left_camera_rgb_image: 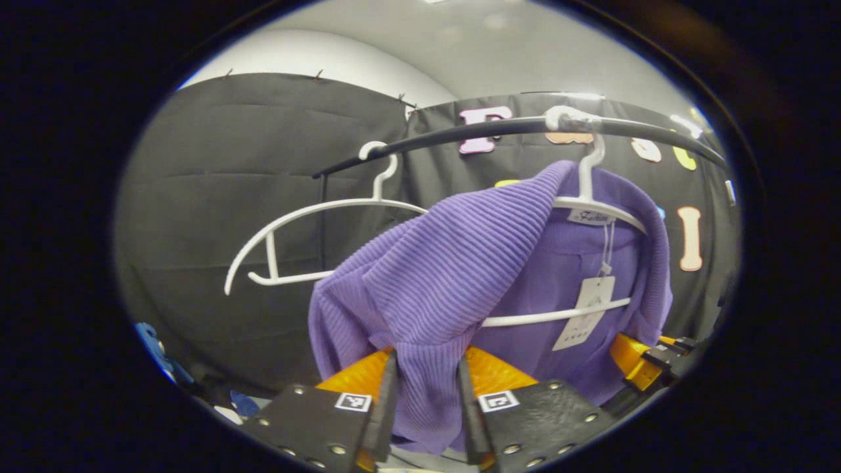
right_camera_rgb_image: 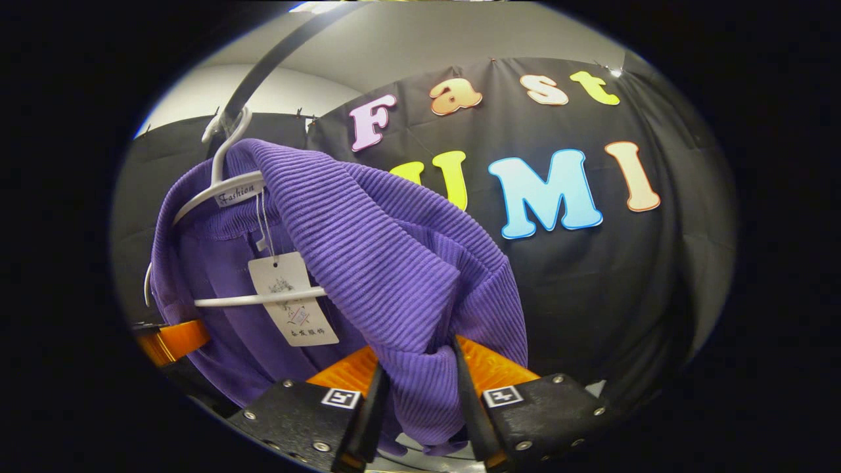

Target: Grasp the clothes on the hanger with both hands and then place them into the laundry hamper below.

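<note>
Left gripper view: left gripper (left_camera_rgb_image: 427,394) clamping soft ribbed purple sweater (left_camera_rgb_image: 453,263); right gripper (right_camera_rgb_image: 417,394) pinching opposite shoulder, probably light, snagging hanger (right_camera_rgb_image: 227,187).

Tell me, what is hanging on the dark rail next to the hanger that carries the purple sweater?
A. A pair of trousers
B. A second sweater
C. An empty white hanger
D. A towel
C. In the left gripper view, an empty white hanger hooks over the rail beside the purple sweater, with nothing draped on it.
</note>
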